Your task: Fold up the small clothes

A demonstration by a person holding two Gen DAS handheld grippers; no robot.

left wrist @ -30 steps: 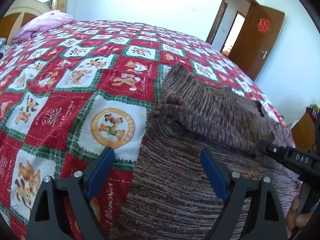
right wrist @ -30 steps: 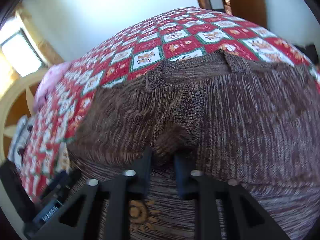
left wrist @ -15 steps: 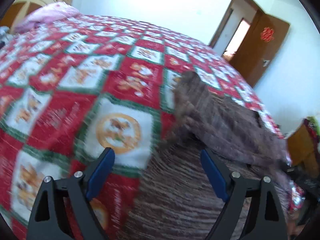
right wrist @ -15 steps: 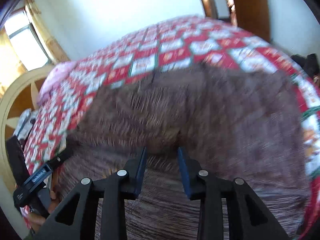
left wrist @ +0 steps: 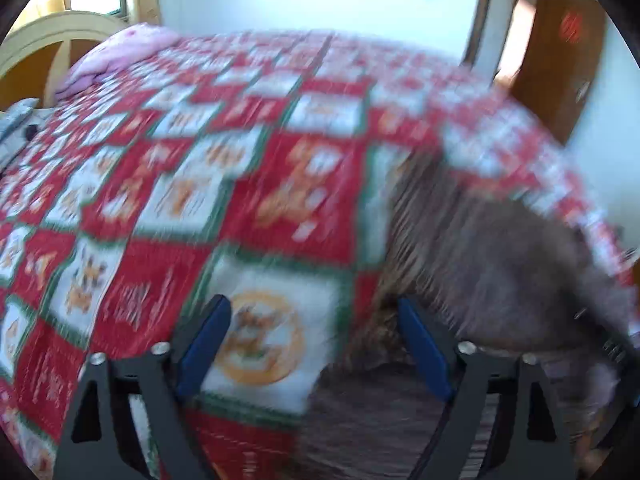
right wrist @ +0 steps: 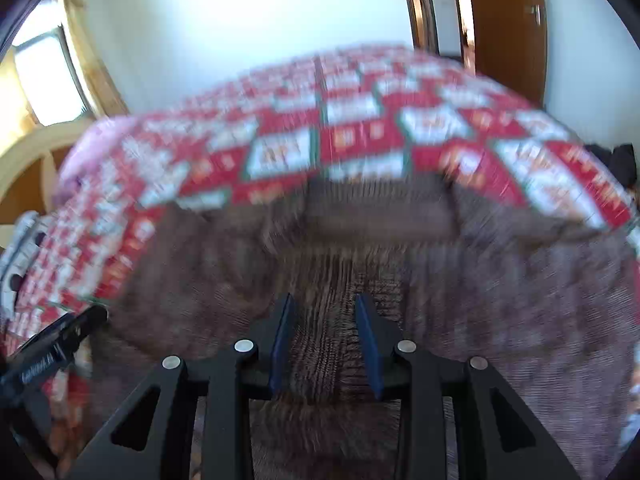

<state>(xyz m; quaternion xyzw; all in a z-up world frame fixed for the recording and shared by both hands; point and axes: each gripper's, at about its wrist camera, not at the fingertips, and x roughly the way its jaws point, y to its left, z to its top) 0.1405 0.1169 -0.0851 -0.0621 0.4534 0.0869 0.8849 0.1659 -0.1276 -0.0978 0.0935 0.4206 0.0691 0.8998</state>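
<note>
A brown knitted sweater point(left wrist: 500, 272) lies partly folded on the red patchwork bedspread point(left wrist: 200, 200), blurred by motion. My left gripper point(left wrist: 312, 308) is open wide above the sweater's left edge: its left finger hangs over the bedspread, its right finger over the knit. In the right wrist view the sweater point(right wrist: 400, 280) fills the lower half. My right gripper point(right wrist: 324, 304) hovers over it, jaws a little apart, with knit showing in the gap but nothing pinched. The left gripper point(right wrist: 52, 344) shows at the far left edge.
A pink pillow point(left wrist: 116, 52) and a curved cream headboard point(left wrist: 48, 36) stand at the bed's far left. A brown door point(right wrist: 504, 20) stands open behind the bed. The bedspread point(right wrist: 360, 132) stretches wide beyond the sweater.
My right gripper has let go of the pinched fold of sweater and drawn back with its jaws parted. My left gripper has swung left, so more bedspread lies under it.
</note>
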